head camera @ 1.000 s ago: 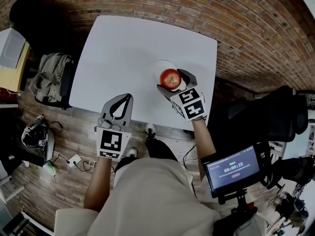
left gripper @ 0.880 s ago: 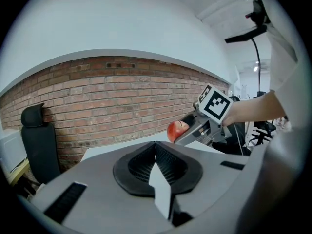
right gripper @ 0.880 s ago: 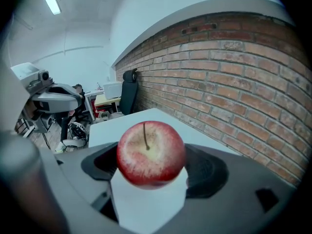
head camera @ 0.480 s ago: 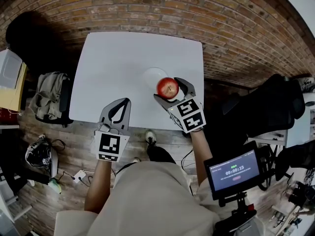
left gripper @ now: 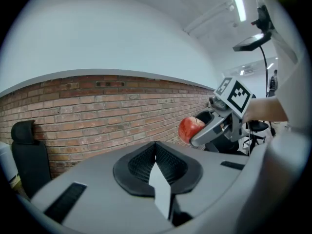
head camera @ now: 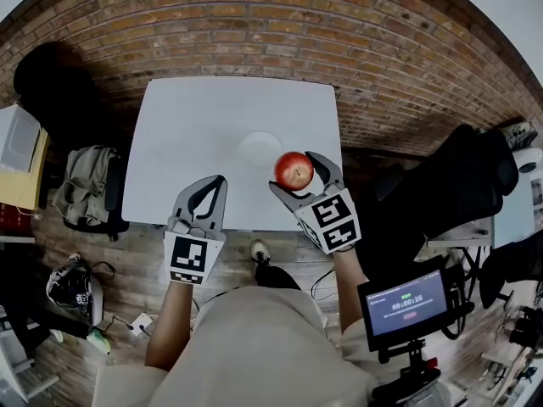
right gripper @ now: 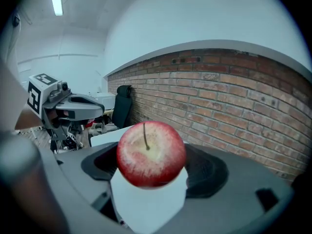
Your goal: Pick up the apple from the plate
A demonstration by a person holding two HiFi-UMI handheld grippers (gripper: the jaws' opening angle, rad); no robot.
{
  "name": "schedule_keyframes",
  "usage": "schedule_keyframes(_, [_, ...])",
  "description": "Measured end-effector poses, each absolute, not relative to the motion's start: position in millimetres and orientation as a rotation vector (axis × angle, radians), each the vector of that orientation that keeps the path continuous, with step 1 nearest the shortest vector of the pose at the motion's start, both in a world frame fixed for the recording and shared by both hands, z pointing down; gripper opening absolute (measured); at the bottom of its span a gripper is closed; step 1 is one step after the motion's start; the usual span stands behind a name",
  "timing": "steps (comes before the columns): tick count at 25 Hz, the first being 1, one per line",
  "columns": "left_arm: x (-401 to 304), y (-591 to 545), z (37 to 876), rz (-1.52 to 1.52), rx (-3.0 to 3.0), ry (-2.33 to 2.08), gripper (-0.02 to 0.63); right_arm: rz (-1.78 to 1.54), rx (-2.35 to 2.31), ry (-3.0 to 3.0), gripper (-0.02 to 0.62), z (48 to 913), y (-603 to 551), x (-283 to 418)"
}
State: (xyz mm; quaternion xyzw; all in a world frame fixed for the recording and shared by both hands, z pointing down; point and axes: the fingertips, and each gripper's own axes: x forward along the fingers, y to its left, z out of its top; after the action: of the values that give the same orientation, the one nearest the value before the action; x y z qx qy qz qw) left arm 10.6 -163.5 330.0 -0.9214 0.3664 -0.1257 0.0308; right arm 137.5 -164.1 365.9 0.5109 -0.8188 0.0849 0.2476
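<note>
The red apple (head camera: 294,170) is off the table, and my right gripper (head camera: 299,171) is shut on it, one jaw on each side. In the right gripper view the apple (right gripper: 151,152) fills the centre, stem up, between the jaws of the right gripper (right gripper: 152,167). The small white plate (head camera: 260,147) lies bare on the white table (head camera: 204,108), just beyond and left of the apple. My left gripper (head camera: 216,182) hovers over the table's near edge, shut on nothing. The left gripper view shows its jaws (left gripper: 156,155) touching, with the apple (left gripper: 190,129) to the right.
A brick wall runs behind the table. A chair draped with clothing (head camera: 86,185) stands at the left, a black chair (head camera: 462,185) at the right. A small screen (head camera: 404,298) sits at lower right, and bags and cables (head camera: 75,288) lie on the wooden floor.
The right gripper has lifted the apple off the plate and drawn it back toward the person. The plate now shows bare. The left gripper has stayed shut near the table edge.
</note>
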Motion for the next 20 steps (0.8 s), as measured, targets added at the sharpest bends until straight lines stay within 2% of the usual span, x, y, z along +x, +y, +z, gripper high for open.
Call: schedule_keyframes(20, [25.3,-130.2,303.2,-0.307,-2.837,1.017,0.006,0.134,1.533,-2.294,0.397,309.5,-107.4,133.5])
